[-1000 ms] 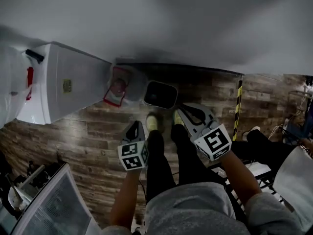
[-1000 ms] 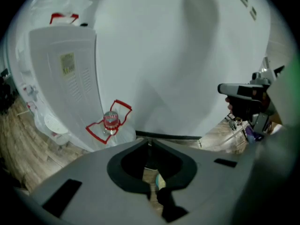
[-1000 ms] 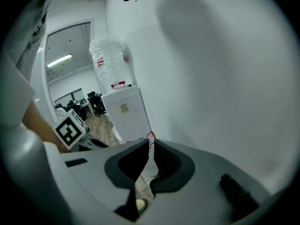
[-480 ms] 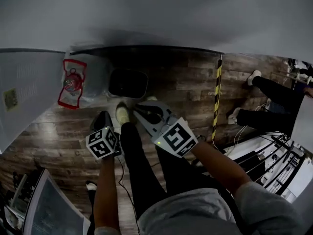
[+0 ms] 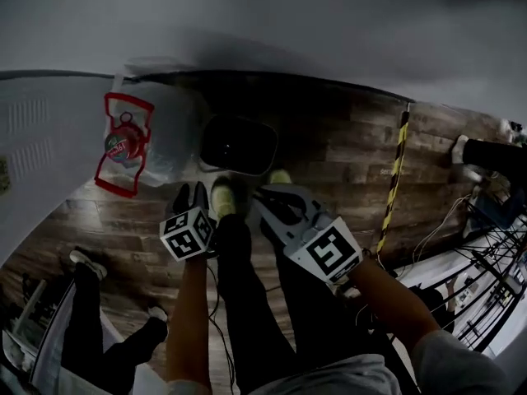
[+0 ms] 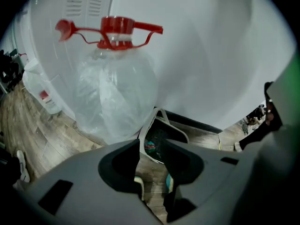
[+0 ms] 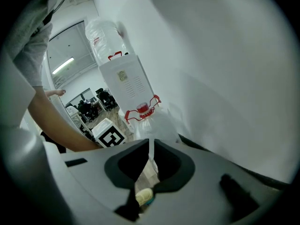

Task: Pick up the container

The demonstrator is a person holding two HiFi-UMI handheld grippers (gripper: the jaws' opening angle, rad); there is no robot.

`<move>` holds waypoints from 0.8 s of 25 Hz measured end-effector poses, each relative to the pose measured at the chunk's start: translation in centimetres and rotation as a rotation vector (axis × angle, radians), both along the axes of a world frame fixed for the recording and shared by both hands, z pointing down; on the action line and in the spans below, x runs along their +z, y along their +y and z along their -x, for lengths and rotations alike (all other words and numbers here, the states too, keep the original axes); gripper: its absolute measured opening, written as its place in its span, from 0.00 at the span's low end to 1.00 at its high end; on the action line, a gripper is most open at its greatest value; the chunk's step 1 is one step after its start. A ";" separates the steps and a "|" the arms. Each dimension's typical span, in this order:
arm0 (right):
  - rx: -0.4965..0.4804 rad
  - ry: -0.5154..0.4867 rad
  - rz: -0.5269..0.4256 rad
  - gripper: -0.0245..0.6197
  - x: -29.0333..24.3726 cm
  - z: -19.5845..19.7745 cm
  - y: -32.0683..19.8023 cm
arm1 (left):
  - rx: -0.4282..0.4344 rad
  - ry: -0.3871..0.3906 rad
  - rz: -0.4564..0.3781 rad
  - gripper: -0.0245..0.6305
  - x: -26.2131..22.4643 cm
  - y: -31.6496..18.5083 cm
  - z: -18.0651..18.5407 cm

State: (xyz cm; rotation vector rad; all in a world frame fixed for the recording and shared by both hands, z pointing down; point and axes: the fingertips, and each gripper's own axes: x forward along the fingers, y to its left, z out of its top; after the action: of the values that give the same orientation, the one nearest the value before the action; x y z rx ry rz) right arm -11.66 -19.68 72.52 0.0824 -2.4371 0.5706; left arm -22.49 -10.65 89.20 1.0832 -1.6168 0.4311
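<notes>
The head view was dim and underexposed: the wood floor (image 5: 329,146) read dark, and the grey wall (image 5: 288,23) carried a soft shadow along its foot at upper centre. Both gripper views were brighter, ringed with black fisheye corners, their straight lines bowed. In the left gripper view the white wall lay evenly lit, while the left gripper (image 6: 151,144) was a soft, unfocused grey mass. Ceiling strip lights (image 7: 63,65) glowed at the right gripper view's left.
</notes>
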 end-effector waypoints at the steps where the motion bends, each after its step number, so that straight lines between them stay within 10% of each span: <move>1: 0.005 0.000 0.002 0.09 0.9 0.1 0.1 | -0.005 0.003 0.005 0.26 1.2 0.1 0.3; 20: 0.062 -0.019 0.044 0.09 7.8 1.2 -0.3 | 0.148 0.007 0.028 0.24 10.9 -2.9 0.1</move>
State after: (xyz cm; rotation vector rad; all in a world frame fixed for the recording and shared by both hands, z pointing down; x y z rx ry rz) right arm -12.87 -20.02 80.29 0.1358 -2.4458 0.6548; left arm -22.57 -13.59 100.09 1.1864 -1.5255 0.5448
